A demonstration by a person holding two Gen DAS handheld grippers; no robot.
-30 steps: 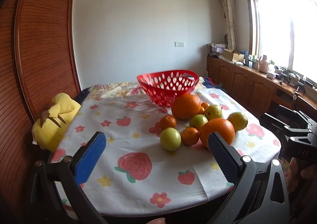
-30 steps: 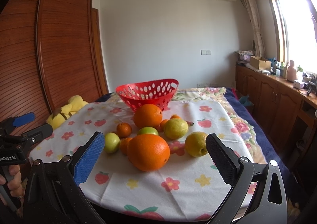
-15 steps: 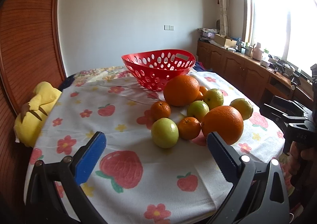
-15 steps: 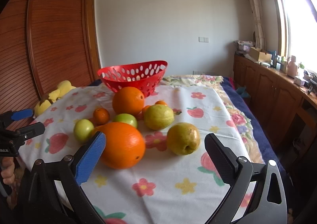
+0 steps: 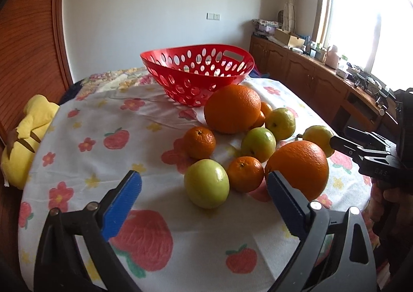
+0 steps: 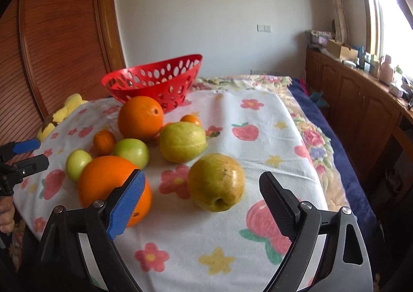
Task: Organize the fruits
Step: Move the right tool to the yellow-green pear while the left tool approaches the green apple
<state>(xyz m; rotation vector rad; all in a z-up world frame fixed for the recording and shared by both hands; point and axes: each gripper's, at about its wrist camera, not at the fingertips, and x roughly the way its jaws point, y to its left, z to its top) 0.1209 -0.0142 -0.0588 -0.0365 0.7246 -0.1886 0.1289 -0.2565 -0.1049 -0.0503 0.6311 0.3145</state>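
Fruits: large oranges [image 5: 299, 168], small mandarins [image 5: 200, 142], green-yellow apples [image 5: 206, 183] and a pear [image 6: 216, 182] are lying clustered on the flowered table [image 5: 85, 163].
Basket [image 5: 198, 75]: red, perforated, standing behind them.
Left gripper [image 5: 204, 188]: fingers have just been narrowing, gripping nothing.
Right gripper [image 6: 201, 192]: likewise, pear lying untouched ahead.

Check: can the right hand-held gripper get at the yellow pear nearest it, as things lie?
Probably yes. The right hand-held gripper is open, its jaws having just been closing a little, and the yellow pear sits right ahead between its fingers, untouched. The big orange lies beside the left finger, close but not blocking.
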